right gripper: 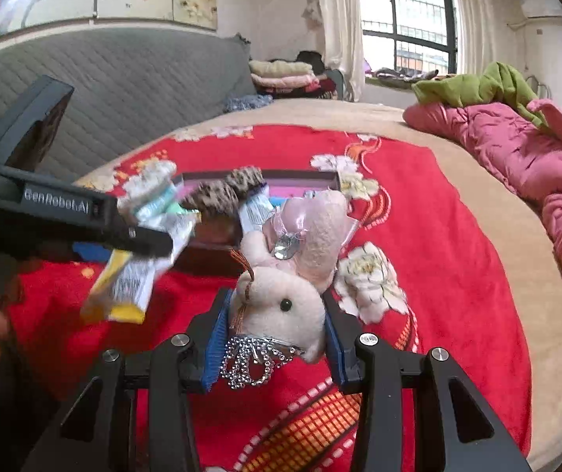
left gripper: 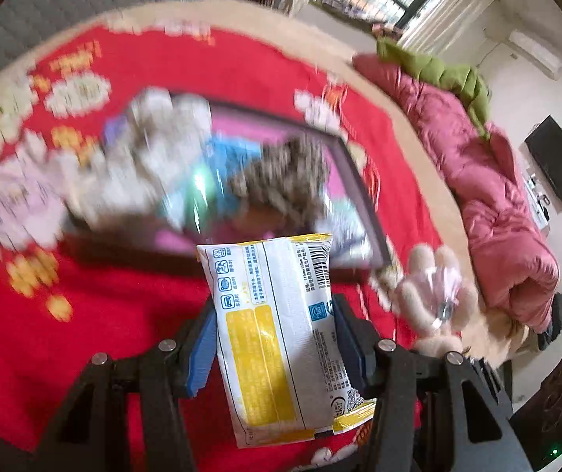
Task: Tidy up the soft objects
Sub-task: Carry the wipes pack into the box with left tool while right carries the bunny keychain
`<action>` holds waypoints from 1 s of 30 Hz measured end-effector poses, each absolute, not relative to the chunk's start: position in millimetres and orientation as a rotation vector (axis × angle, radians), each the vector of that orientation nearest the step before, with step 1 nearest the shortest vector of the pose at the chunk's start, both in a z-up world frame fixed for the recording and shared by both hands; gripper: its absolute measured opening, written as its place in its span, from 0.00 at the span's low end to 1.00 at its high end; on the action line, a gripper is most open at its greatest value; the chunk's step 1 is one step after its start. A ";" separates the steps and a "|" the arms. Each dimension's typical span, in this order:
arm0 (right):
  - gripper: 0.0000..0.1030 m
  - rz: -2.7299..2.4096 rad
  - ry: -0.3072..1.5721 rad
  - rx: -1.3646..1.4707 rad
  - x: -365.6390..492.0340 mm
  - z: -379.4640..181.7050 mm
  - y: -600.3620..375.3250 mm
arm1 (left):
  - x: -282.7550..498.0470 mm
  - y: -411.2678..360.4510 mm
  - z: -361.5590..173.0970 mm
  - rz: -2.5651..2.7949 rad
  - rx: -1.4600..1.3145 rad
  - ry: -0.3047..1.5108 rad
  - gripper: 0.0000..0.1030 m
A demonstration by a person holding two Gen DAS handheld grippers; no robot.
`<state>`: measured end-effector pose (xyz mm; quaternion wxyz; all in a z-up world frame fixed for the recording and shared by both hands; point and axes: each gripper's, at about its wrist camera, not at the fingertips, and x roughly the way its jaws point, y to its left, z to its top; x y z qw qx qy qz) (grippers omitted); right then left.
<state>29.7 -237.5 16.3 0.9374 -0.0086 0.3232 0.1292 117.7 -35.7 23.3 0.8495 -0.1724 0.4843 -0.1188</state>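
Note:
My left gripper (left gripper: 275, 314) is shut on a white and yellow tissue pack (left gripper: 277, 326) and holds it above the red blanket, just in front of a dark-rimmed box (left gripper: 355, 181) with a pink lining. The box holds several soft things: a white fluffy toy (left gripper: 155, 149), a speckled brown plush (left gripper: 281, 173) and blue packets. My right gripper (right gripper: 275, 310) is shut on a pink plush rabbit (right gripper: 285, 275) with a rhinestone crown. The rabbit also shows in the left wrist view (left gripper: 430, 295). The left gripper and its pack show in the right wrist view (right gripper: 123, 283).
A red floral blanket (right gripper: 418, 236) covers the bed. A pink quilt (right gripper: 536, 157) with a green cloth (right gripper: 477, 86) lies along the right edge. A grey padded headboard (right gripper: 123, 78) stands behind, with folded blankets (right gripper: 281, 74) by the window.

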 end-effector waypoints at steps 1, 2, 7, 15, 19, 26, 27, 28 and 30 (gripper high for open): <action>0.43 0.268 0.657 -0.013 30.9 19.7 -235.7 | 119.4 -31.9 31.0 -0.244 -0.359 0.993 0.53; 0.43 0.269 0.644 -0.011 32.4 25.2 -233.7 | 121.6 -28.5 38.1 -0.236 -0.353 0.967 0.53; 0.43 0.258 0.592 -0.014 40.9 42.2 -226.1 | 137.8 -14.4 56.2 -0.227 -0.358 0.906 0.53; 0.43 0.219 0.554 -0.023 70.1 52.4 -220.7 | 163.3 -13.7 50.9 -0.207 -0.302 0.882 0.53; 0.43 0.200 0.554 -0.029 90.2 51.2 -219.4 | 169.6 -19.0 47.2 -0.212 -0.267 0.874 0.53; 0.43 0.170 0.552 -0.072 117.1 49.6 -217.6 | 182.1 -24.8 48.1 -0.211 -0.226 0.850 0.53; 0.43 0.165 0.551 -0.088 118.6 48.6 -216.7 | 183.4 -25.2 47.8 -0.211 -0.223 0.849 0.53; 0.43 0.160 0.554 -0.105 121.2 47.2 -215.5 | 185.6 -26.0 46.8 -0.212 -0.220 0.850 0.53; 0.43 0.147 0.564 -0.137 128.0 44.6 -212.9 | 189.8 -27.3 43.0 -0.216 -0.218 0.859 0.53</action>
